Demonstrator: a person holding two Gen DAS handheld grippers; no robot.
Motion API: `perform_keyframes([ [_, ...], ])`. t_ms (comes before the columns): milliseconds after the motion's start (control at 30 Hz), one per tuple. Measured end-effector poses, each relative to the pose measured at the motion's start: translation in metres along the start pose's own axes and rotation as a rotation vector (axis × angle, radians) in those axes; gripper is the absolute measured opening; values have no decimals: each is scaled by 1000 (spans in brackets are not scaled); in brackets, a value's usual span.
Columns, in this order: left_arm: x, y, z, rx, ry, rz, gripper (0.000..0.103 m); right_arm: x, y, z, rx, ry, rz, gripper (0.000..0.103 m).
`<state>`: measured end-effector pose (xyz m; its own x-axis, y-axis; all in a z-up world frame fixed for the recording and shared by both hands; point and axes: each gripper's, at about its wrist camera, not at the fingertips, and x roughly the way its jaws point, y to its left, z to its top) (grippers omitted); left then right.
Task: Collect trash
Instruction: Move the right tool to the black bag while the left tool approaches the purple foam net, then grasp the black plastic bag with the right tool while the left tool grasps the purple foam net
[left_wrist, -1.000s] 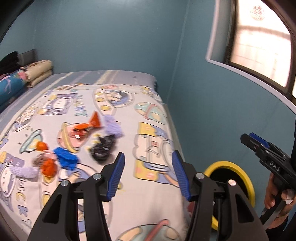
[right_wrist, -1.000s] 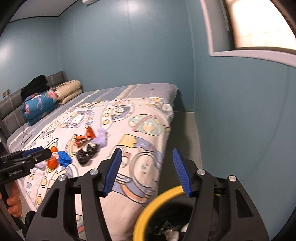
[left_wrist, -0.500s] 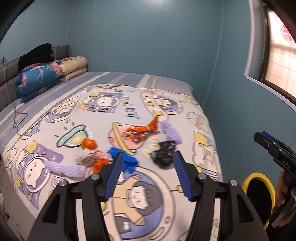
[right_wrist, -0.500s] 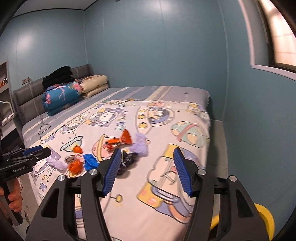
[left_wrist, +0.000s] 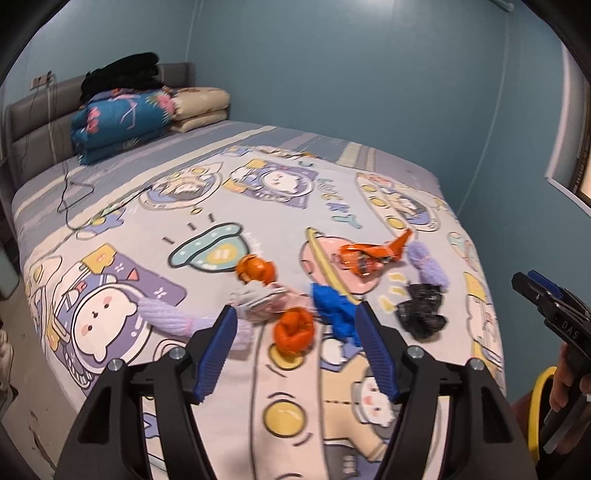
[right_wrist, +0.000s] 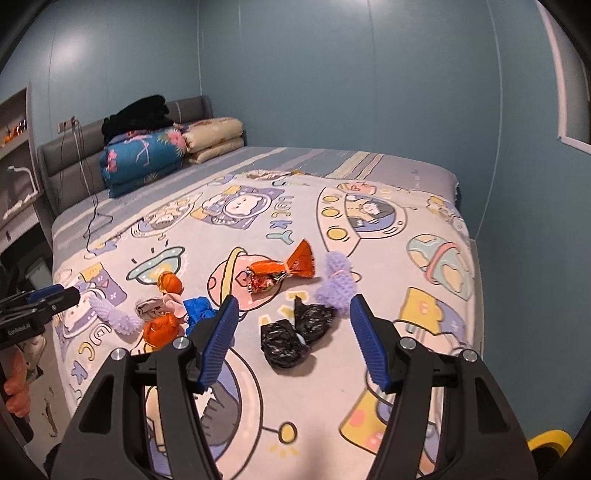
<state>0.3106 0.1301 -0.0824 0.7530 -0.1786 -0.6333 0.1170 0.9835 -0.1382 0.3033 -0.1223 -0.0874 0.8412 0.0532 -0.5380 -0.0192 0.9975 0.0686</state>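
Note:
Trash lies in a cluster on the cartoon-print bedspread (left_wrist: 207, 206). My left gripper (left_wrist: 295, 308) hovers just short of an orange crumpled ball (left_wrist: 294, 330) and a blue crumpled piece (left_wrist: 334, 308); its jaws are opening with nothing between them. A pale wrapper (left_wrist: 258, 301), a second orange ball (left_wrist: 256, 269) and a lilac foam net (left_wrist: 166, 314) lie to its left. My right gripper (right_wrist: 293, 299) is open and empty, above and short of two black bags (right_wrist: 295, 332). Beyond them lie an orange snack wrapper (right_wrist: 284, 267) and another lilac net (right_wrist: 336, 280).
A yellow-rimmed bin (left_wrist: 535, 406) stands on the floor at the bed's right side, its rim also in the right wrist view (right_wrist: 546, 441). Folded quilts (left_wrist: 122, 118) and dark clothes are stacked against the grey headboard. A cable (left_wrist: 70, 195) trails over the bed's far left.
Both grippers have swung left from the bin side towards the bed, closer to the trash cluster. The left jaws stand wider than before. Nothing has been picked up.

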Motion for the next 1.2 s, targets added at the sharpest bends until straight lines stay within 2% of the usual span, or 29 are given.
perform_keyframes([
  [500, 78, 86, -25, -150, 116, 94, 67, 96, 18, -22, -24, 125, -29, 60],
  [733, 99, 114, -29, -210, 149, 107, 67, 131, 20, -32, -20, 190, -54, 60],
  [1200, 134, 117, -34, -228, 194, 123, 65, 169, 20, -43, -9, 250, -78, 60],
])
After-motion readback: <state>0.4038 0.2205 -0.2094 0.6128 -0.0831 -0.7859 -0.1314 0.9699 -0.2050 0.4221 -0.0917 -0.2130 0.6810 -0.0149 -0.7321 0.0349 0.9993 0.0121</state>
